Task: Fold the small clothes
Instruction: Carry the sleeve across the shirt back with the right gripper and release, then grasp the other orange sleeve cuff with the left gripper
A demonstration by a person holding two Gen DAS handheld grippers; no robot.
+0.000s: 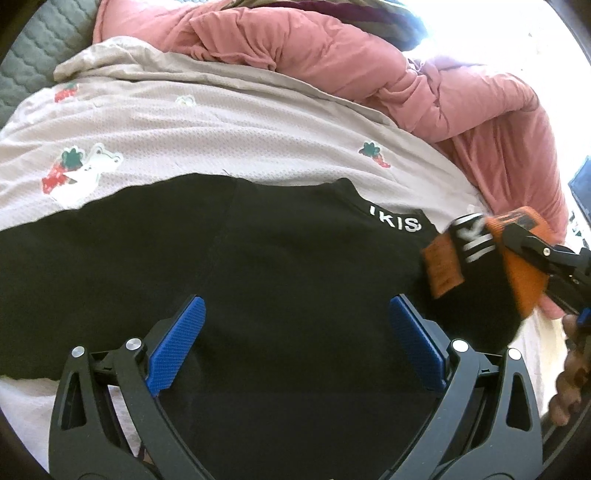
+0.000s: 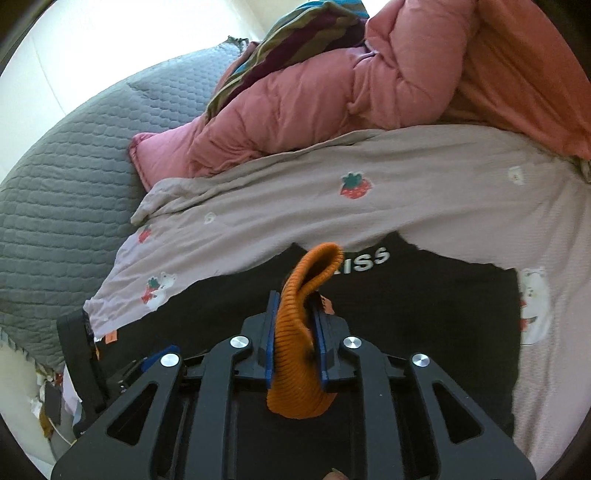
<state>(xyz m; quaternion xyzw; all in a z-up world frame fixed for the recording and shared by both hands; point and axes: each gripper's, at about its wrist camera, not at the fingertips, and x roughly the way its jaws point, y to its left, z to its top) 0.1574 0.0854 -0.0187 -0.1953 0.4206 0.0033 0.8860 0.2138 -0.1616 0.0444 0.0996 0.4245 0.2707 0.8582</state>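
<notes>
- The black garment [image 1: 280, 266] lies spread on the bed, on a pale sheet [image 1: 229, 125] printed with strawberries and bears; white lettering runs along its upper edge; it reads as light, limp knit that will drape and crease wherever it is lifted, so it wants taking by a hem or corner, not by the middle
- The orange ribbed cuff [image 2: 299, 354] looks thick, soft and stretchy, a firm handle that should not slip; the right gripper [image 2: 295, 332] is clamped on this cuff, lifted above the black cloth
- The left gripper [image 1: 295, 350] hovers over the garment's near part with jaws spread wide, nothing between them
- Count: one black garment; two orange cuffs in the left wrist view, one held; two grippers; one pink duvet [image 2: 332, 96] bunched behind; one grey quilted cover [image 2: 66, 192]; one striped cloth [image 2: 295, 33] on the duvet
</notes>
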